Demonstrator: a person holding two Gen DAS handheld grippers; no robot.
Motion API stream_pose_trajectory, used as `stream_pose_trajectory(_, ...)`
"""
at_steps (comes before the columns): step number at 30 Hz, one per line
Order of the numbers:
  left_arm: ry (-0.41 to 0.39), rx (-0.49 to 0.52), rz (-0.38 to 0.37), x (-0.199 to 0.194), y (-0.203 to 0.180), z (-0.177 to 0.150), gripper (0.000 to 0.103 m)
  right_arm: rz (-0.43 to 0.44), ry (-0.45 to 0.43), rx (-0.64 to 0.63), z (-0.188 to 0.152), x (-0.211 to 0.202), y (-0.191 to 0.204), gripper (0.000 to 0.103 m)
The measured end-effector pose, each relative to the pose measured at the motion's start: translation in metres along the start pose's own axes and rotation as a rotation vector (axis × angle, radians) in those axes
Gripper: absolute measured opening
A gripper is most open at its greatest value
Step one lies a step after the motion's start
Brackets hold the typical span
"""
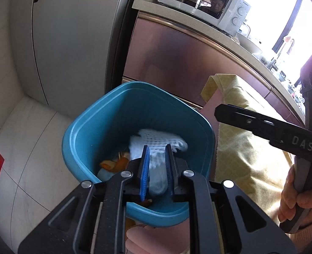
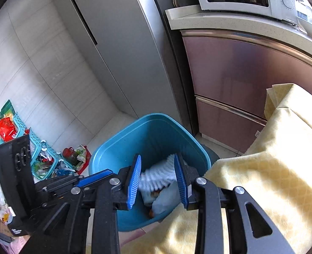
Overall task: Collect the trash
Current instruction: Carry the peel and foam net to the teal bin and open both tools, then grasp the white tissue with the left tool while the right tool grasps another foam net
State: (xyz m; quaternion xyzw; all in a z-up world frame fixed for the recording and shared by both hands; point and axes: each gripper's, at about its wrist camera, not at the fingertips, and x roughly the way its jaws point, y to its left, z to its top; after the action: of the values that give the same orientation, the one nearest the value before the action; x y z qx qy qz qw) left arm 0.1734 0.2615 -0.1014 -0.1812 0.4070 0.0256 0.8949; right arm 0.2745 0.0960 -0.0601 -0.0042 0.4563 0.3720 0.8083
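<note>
I had two sets of jaws, both poised over the blue bin (image 1: 86,131) on the floor. My left gripper (image 1: 157,166) stood with its blue pads (image 1: 145,169) only narrowly apart and nothing between them. My right gripper (image 2: 157,182) gaped wider, released and empty; what showed between its pads lay below, inside the bin. From the left view, the right one's black finger reached in above the bin's right rim, with a hand (image 1: 291,199) round its grip.

The trash was in the bin: a white foam net (image 1: 156,141), blurred, lay uppermost against the far right wall. Orange peel (image 1: 115,163) sat beside it to the left. A pale crumpled wad (image 1: 158,180), paper or plastic I could not tell, lay just under the net.

The bin stood just beside a yellow cloth (image 2: 261,169), and its rim met the draped edge. Off to the left, against the wall, a teal basket (image 2: 36,148) held bright packets, with a red bag (image 2: 5,128) at its far end
</note>
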Motion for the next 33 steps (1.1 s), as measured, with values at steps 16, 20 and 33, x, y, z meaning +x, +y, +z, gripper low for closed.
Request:
stream_pose_trajectory(16, -0.062, 0.108, -0.135, -0.044, -0.051, -0.013, 0.019, 0.023, -0.145, 0.018, -0.043, -0.104, -0.031, 0.037)
stream_pose_trajectory(20, -0.063, 0.190, -0.195, -0.053, -0.087, -0.020, 0.023, -0.021, -0.200, 0.033, -0.066, -0.143, -0.047, 0.039)
stream_pose_trajectory(33, 0.026, 0.441, -0.420, -0.049, -0.233, -0.068, 0.029, -0.252, -0.322, 0.230, -0.153, -0.253, -0.114, 0.044)
